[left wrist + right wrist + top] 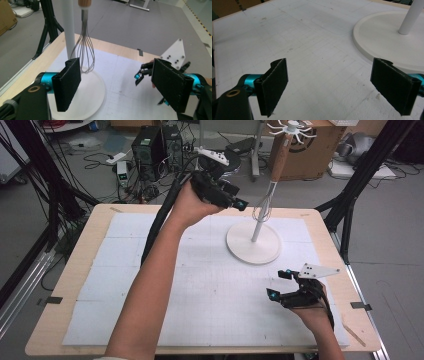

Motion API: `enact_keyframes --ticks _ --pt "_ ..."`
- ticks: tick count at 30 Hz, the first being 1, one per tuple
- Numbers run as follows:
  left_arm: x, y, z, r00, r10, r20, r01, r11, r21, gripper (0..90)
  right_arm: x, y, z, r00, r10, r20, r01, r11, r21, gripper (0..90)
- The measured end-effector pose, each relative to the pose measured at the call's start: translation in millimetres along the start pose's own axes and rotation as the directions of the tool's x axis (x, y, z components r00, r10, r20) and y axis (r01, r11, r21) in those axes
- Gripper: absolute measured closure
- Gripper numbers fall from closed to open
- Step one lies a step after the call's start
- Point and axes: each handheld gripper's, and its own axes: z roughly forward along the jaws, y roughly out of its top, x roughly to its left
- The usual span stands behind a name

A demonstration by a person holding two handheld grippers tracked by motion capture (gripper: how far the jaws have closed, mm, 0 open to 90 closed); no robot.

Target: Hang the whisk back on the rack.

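Wire whisk with wooden handle hangs on white round-based stand near table's far right corner: hanging looks done. Left gripper released, empty, beside whisk. Right gripper spread, empty, near right edge.

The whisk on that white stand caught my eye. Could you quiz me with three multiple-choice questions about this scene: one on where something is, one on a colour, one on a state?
1. Where is the whisk?
A. Flat on the mat
B. Hanging on the stand, wires down
C. Between the right gripper's jaws

2. What colour is the stand's round base?
A. White
B. Red
C. Black

3. How do the left gripper jaws stand?
A. Clamped on the whisk
B. Shut empty
C. Open, nothing between them

Answers:
1. B: its wooden handle hangs from a top hook beside the pole.
2. A: the disc is white in every view.
3. C: the left gripper view shows a wide gap, with the whisk beyond the jaws.
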Motion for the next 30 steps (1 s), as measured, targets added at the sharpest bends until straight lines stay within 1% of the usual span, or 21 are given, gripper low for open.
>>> enact_keyframes --ticks 3,5,8,9,10,11,12,13,14,17,18,21,26,28,29,30 --pt "-3.2 -13.2 -5.7 1.0000 -0.009 -0.001 0.009 0.9999 -0.012 17.0 0.1 0.4 0.3 1.0000 0.000 0.000 0.000 1.000 0.000 13.9" --pt "-3.7 -23.5 -8.5 0.9998 -0.020 0.007 0.020 0.9997 -0.015 16.1 0.4 0.7 0.7 1.0000 0.000 0.000 0.000 1.000 0.002 13.9" --pt "-4.2 -37.1 -14.0 0.9999 -0.017 0.001 0.017 0.9998 0.005 14.1 0.7 0.9 2.1 1.0000 -0.001 -0.001 0.001 1.000 0.007 13.9" --pt "-4.9 -40.3 -15.3 0.9996 -0.027 0.004 0.027 0.9996 -0.002 13.0 0.6 0.9 2.8 1.0000 -0.002 -0.002 0.002 1.000 0.006 13.9" --pt "-5.1 -45.0 -18.6 0.9997 -0.024 0.006 0.024 0.9997 -0.004 12.3 0.5 0.9 3.3 1.0000 -0.004 -0.001 0.004 1.000 0.006 13.9" --pt "-6.2 -48.9 -20.6 0.9995 -0.031 0.007 0.031 0.9995 -0.010 12.2 0.2 1.0 3.7 1.0000 -0.007 -0.001 0.007 1.000 0.008 13.9" --pt "-7.3 -53.6 -22.9 0.9995 -0.031 0.008 0.031 0.9994 -0.017 11.9 0.6 1.1 4.0 1.0000 -0.001 -0.001 0.001 1.000 0.009 13.9" --pt "-8.5 -59.0 -24.9 0.9992 -0.034 0.018 0.035 0.9991 -0.025 11.7 0.6 1.1 4.4 1.0000 -0.001 0.001 0.001 1.000 0.011 13.9" --pt "-9.3 -64.7 -26.1 0.9992 -0.033 0.023 0.034 0.9991 -0.026 11.5 0.4 1.1 4.9 1.0000 -0.007 0.001 0.007 1.000 0.008 13.9" --pt "-10.6 -79.8 -30.1 0.9986 -0.049 0.022 0.049 0.9986 -0.019 9.7 0.6 1.0 5.0 1.0000 -0.005 0.002 0.005 1.000 0.012 13.9" --pt "-11.0 -83.5 -32.0 0.9988 -0.044 0.022 0.044 0.9989 -0.014 8.5 0.5 1.0 5.1 1.0000 -0.007 0.003 0.007 1.000 0.012 13.9" --pt "-13.2 -93.7 -39.0 0.9984 -0.048 0.031 0.049 0.9982 -0.034 7.3 1.0 1.0 5.9 1.0000 -0.006 0.002 0.006 1.000 0.014 13.9" --pt "-18.9 -108.1 -51.0 0.9984 -0.050 0.027 0.051 0.9970 -0.059 5.9 1.3 0.9 7.5 1.0000 -0.008 0.002 0.008 1.000 0.022 13.9" --pt "-22.2 -113.9 -56.1 0.9989 -0.039 0.026 0.041 0.9971 -0.065 5.5 1.4 0.8 8.4 0.9999 -0.010 0.003 0.010 1.000 0.021 13.9" --pt "-24.5 -116.6 -57.9 0.9992 -0.036 0.019 0.037 0.9973 -0.063 5.2 1.7 0.9 8.6 1.0000 -0.008 0.002 0.008 1.000 0.023 13.9" --pt "-26.1 -118.6 -59.1 0.9994 -0.034 0.010 0.034 0.9976 -0.061 2.1 1.6 0.9 8.8 0.9999 -0.010 0.002 0.010 1.000 0.025 13.9"
